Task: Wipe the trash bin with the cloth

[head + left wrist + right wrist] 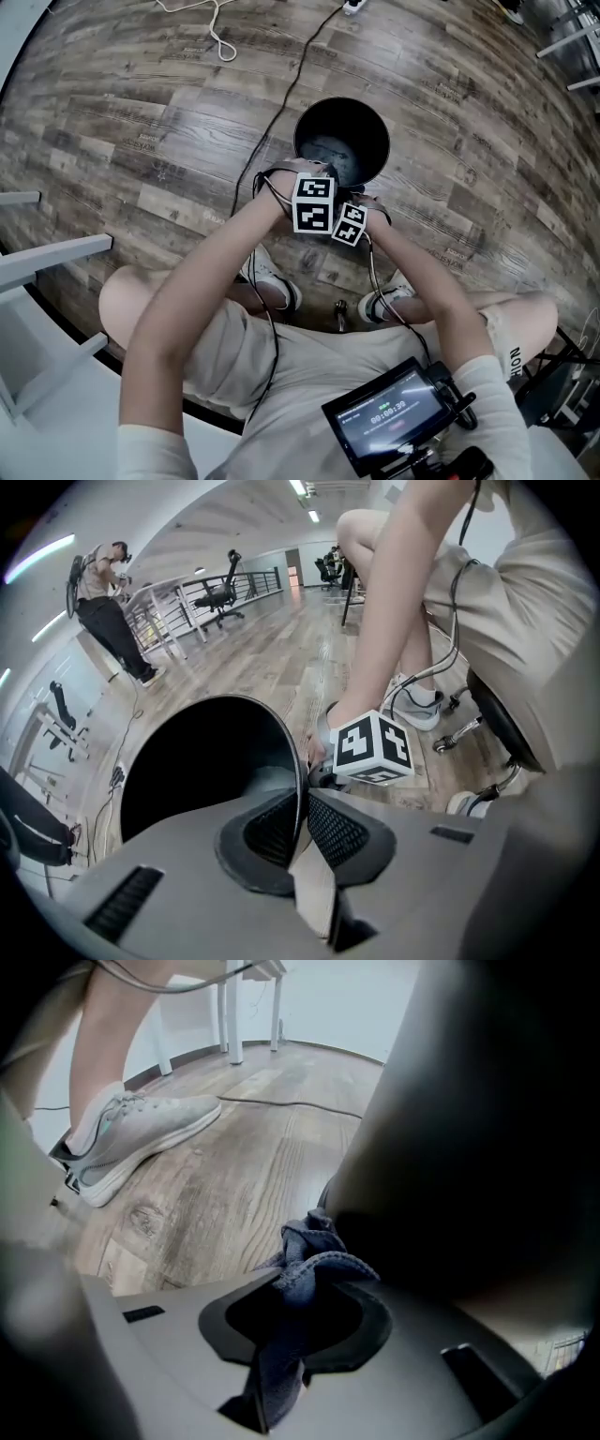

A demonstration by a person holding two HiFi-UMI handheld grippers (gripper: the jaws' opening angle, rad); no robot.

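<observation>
Both arms (211, 272) outstretched, left tool (302, 808) clamping bin (309, 117), right tool (309, 1297) pinching cloth (302, 1246)

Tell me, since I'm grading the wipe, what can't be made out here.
- Right gripper view: the trash bin wall is near, dark and blurred. Whether the cloth in the right gripper touches it is unclear.
- Left gripper view: shadow hides most of the bin's inside beyond the left gripper, clamped on its rim.
- Head view: marker cubes hide both grippers' jaws.
</observation>
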